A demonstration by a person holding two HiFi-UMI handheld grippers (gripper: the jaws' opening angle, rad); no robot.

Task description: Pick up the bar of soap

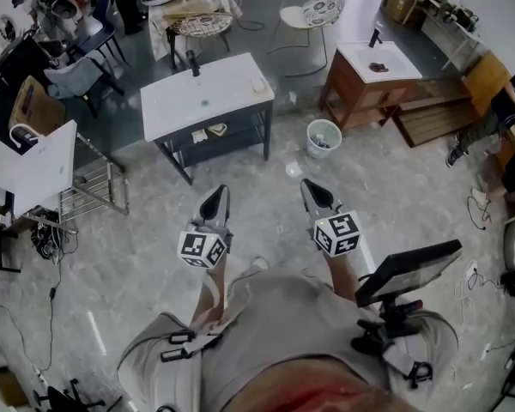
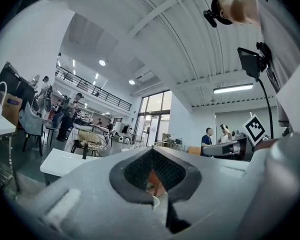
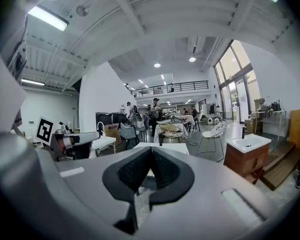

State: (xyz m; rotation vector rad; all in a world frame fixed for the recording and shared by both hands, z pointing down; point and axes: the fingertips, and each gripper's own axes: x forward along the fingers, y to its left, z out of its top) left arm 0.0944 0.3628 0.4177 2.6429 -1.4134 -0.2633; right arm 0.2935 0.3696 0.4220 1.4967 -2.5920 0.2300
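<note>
A small pale object (image 1: 259, 85), possibly the bar of soap, lies near the right end of a white table (image 1: 206, 101) ahead of me. A dark faucet (image 1: 193, 63) stands at the table's far edge. My left gripper (image 1: 216, 192) and right gripper (image 1: 312, 185) are held side by side at waist height, pointing toward the table and well short of it. In the left gripper view the jaws of the left gripper (image 2: 151, 152) meet at the tip with nothing between them. The right gripper (image 3: 151, 149) likewise shows its jaws shut and empty, with the white table (image 3: 167, 147) beyond.
A white waste bin (image 1: 324, 137) stands on the floor right of the table. A wooden vanity with a sink (image 1: 371, 74) and a wooden platform (image 1: 433, 112) lie at the right. Another white table (image 1: 36, 168) and a wire rack (image 1: 93, 189) are at the left.
</note>
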